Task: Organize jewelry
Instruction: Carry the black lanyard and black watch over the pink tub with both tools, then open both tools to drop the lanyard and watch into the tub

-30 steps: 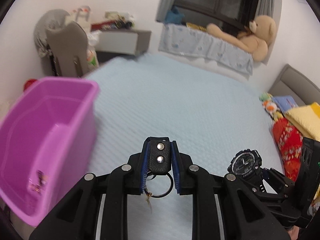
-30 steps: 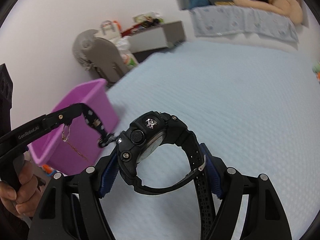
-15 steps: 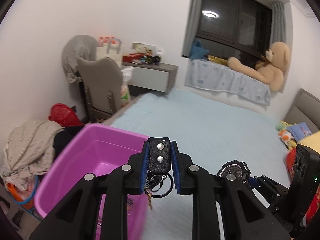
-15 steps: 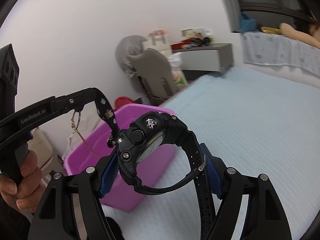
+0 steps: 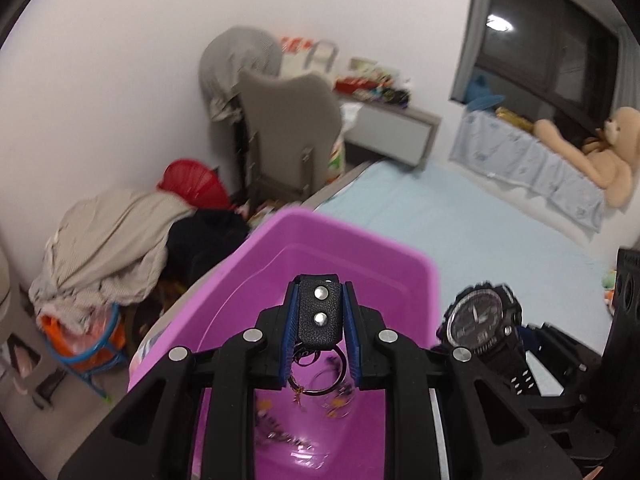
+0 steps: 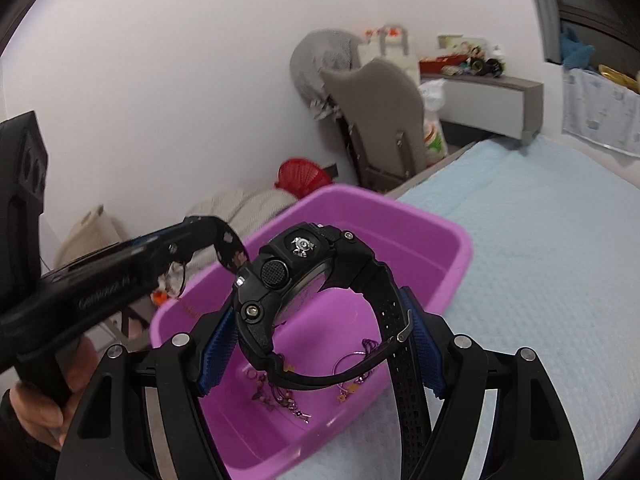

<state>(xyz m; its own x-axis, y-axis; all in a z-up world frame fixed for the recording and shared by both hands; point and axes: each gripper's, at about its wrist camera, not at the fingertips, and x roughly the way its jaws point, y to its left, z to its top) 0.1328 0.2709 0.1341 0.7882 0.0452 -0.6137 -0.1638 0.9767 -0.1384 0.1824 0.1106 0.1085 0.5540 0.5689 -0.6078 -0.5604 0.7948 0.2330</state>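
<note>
My left gripper [image 5: 320, 316] is shut on a black leather key fob [image 5: 319, 315] with two rivets; its metal ring and a small chain hang below the blue pads. It hovers over the open purple bin [image 5: 400, 256]. My right gripper [image 6: 316, 332] is shut on a chunky black wristwatch [image 6: 288, 280], held above the same purple bin [image 6: 448, 236], which sits on the light blue bed. The watch [image 5: 476, 320] also shows at the right of the left wrist view. Several small trinkets [image 6: 280, 396] lie on the bin's floor. The left gripper [image 6: 224, 240] appears blurred in the right wrist view.
The bed [image 6: 540, 240] stretches right of the bin. Beyond its edge are a grey chair [image 5: 288, 120], a red basket [image 5: 192, 180], a pile of clothes [image 5: 108, 240] and a desk [image 5: 392, 124]. A teddy bear [image 5: 592, 152] lies by the window. A hand [image 6: 40, 404] grips the left tool.
Both grippers swung left from over the bed to above the purple bin, each keeping its grip. The bin now sits right beneath them.
</note>
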